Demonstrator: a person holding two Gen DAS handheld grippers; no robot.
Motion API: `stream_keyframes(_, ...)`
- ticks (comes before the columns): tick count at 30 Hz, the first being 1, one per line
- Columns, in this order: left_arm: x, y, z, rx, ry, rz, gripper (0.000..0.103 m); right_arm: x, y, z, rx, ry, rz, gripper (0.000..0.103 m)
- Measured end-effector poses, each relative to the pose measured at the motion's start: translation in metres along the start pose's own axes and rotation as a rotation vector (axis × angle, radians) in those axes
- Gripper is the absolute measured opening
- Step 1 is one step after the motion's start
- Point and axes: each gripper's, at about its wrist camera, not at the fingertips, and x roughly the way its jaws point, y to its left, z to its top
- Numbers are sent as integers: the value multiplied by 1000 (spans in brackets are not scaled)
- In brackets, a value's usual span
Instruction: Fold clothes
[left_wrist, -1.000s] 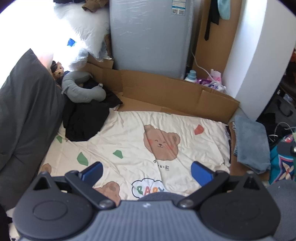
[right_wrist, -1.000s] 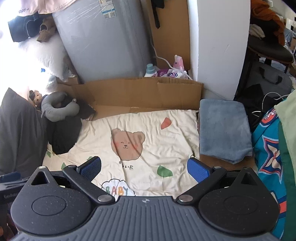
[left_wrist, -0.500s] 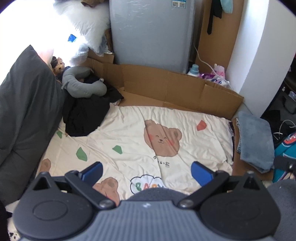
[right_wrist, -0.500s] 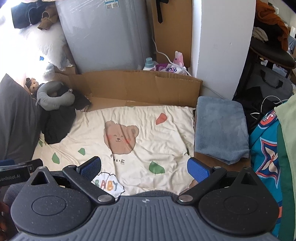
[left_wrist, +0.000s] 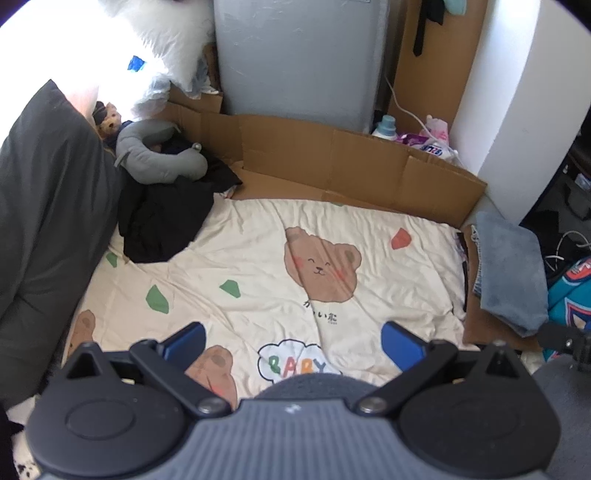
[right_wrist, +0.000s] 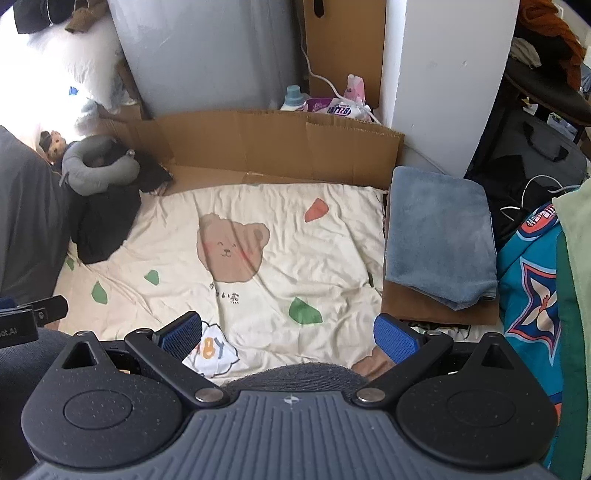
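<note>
Both the left gripper and right gripper gape wide, holding nothing, above the bear-print sheet; black clothes heaped on its far-left corner, folded blue towel just right of it

On the cream cotton bear-print sheet, "BABY" in coloured letters inside a white cloud patch, just below the big brown bear face; small dark characters directly beneath that face, too small to read. Behind the sheet's far edge, blue lettering on a white-and-purple plastic pack, not legible. At the right-wrist view's left edge, partial white "ot.AI" on a black gripper body.
</note>
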Motion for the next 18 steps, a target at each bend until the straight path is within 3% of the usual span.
stream_keyframes(6, 5, 5, -2, -95, 72, -93, 102, 4, 2, 2, 6, 11, 27, 102)
stream_keyframes(13, 0, -24, -9, 3, 60, -59, 102, 6, 17, 1, -36, 23, 23, 102)
stream_keyframes(18, 0, -29, -9, 0, 66, -60, 102, 5, 20, 0, -51, 18, 9, 102)
